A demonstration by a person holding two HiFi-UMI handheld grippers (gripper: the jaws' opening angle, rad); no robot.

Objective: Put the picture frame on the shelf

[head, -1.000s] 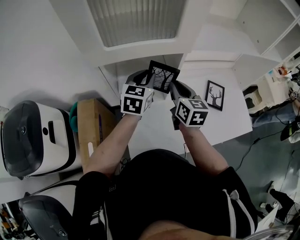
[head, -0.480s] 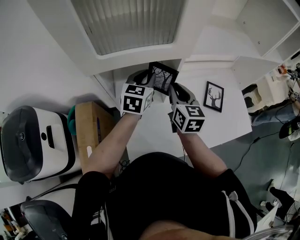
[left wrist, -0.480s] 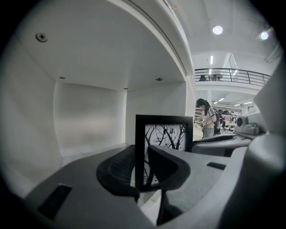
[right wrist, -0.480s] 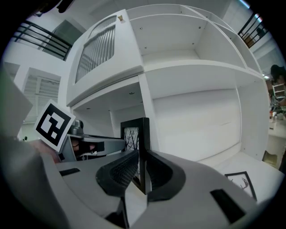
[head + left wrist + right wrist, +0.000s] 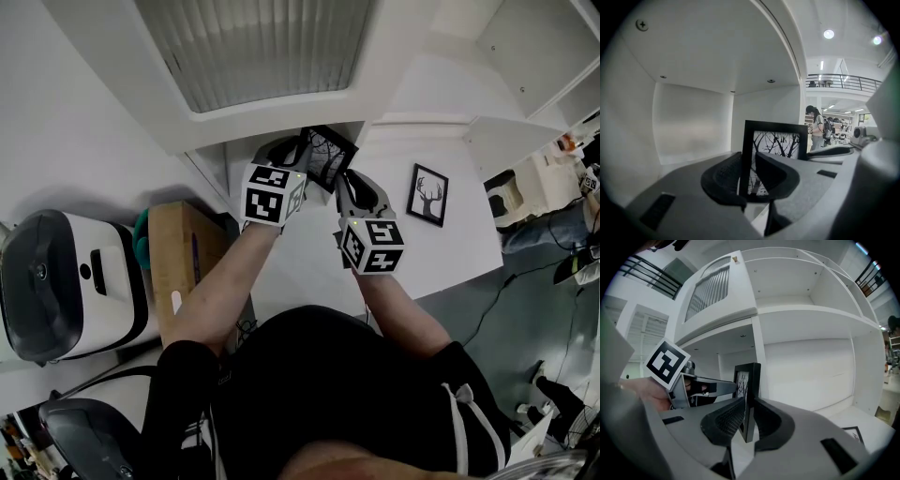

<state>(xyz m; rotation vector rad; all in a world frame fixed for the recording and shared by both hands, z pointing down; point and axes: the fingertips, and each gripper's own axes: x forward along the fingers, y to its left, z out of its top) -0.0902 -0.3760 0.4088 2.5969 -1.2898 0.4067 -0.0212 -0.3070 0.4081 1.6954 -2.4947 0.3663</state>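
A white shelf unit (image 5: 281, 122) fills the upper part of the head view, with a ribbed panel (image 5: 253, 47) set in its top and open compartments stepping away to the right. Below it a white surface (image 5: 459, 253) carries a second, black-framed picture of a deer's head (image 5: 428, 194), which lies flat and well apart from the hands. To the left stand a brown box (image 5: 178, 253) and a white, dark-lidded appliance (image 5: 66, 281). The picture frame (image 5: 328, 155) – black, with bare tree branches in it – is held at the mouth of a lower compartment by both grippers at once. The left gripper (image 5: 302, 157) has its jaws closed on the frame's left border, the pads pressing its front and back. In the left gripper view the frame (image 5: 776, 140) stands upright before the compartment's white back wall (image 5: 693, 117). The right gripper (image 5: 345, 180) pinches the opposite border – in its own view the frame (image 5: 749, 380) shows nearly edge-on between the two pads. Whether the frame's lower edge touches the shelf floor cannot be told.
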